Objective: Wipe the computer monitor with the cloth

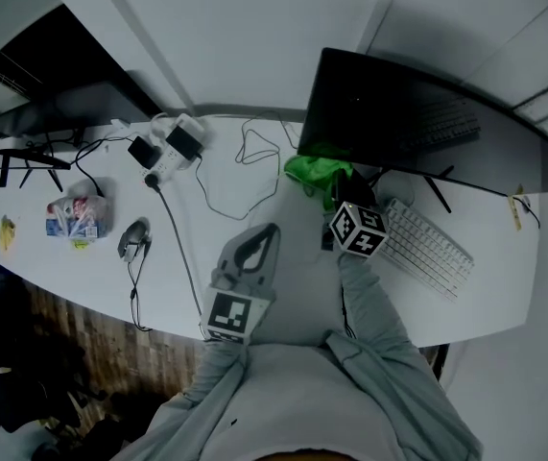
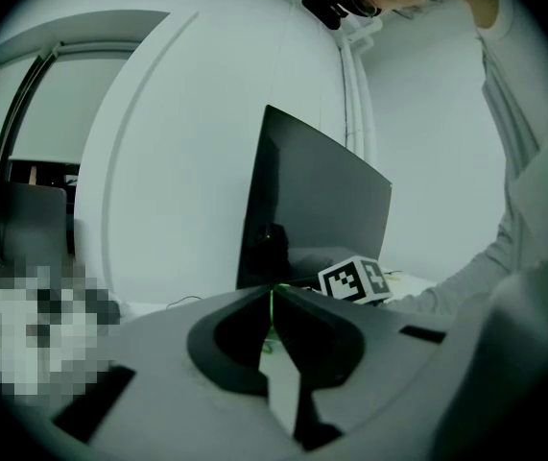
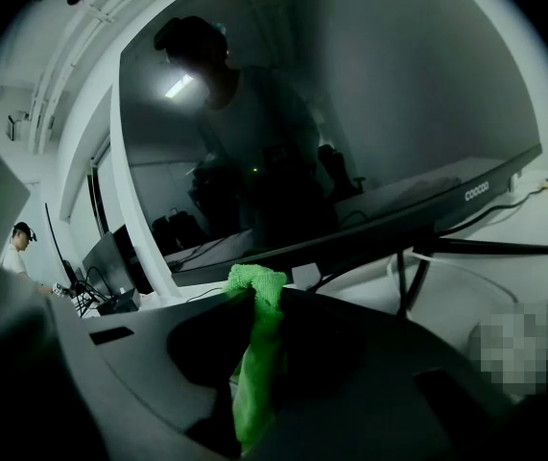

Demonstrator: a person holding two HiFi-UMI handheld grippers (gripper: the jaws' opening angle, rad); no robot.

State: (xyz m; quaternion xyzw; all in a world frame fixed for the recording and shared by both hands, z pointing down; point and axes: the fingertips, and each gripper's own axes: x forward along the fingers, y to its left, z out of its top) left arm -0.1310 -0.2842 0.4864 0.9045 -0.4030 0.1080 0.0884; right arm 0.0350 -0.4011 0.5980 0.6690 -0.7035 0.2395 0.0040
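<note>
- The cloth [image 3: 252, 373] is bright green and fuzzy, microfibre-looking, bunched into a rumpled strip rather than spread flat.
- The right gripper [image 3: 254, 296] has its jaws pinched on the cloth. One folded end pokes up past the jaw tips and the rest hangs down between them.
- From the head view the cloth [image 1: 314, 175] is a crumpled green lump sitting right at the bottom edge of the monitor [image 1: 389, 113], towards its lower left corner. Can't tell if it's actually pressing on the glass.
- The monitor's screen is dark and glossy. In the right gripper view the monitor [image 3: 350, 142] mirrors a person and a ceiling light.
- The right gripper [image 1: 341, 198] reaches in over the desk [image 1: 62, 267], with a grey sleeve [image 1: 369, 305] behind it.
- The left gripper [image 2: 272, 294] has its jaws pressed together with nothing between them, just a thin slit with green showing through it.
- In the head view the left gripper [image 1: 266, 233] sits low over the desk, well apart from the cloth and pointing roughly at the screen.
- Also on the desk: a white keyboard [image 1: 425, 248] to the right of the cloth, a mouse [image 1: 134, 236], and a power strip [image 1: 170, 152] with a loose cable [image 1: 254, 152] nearby.
</note>
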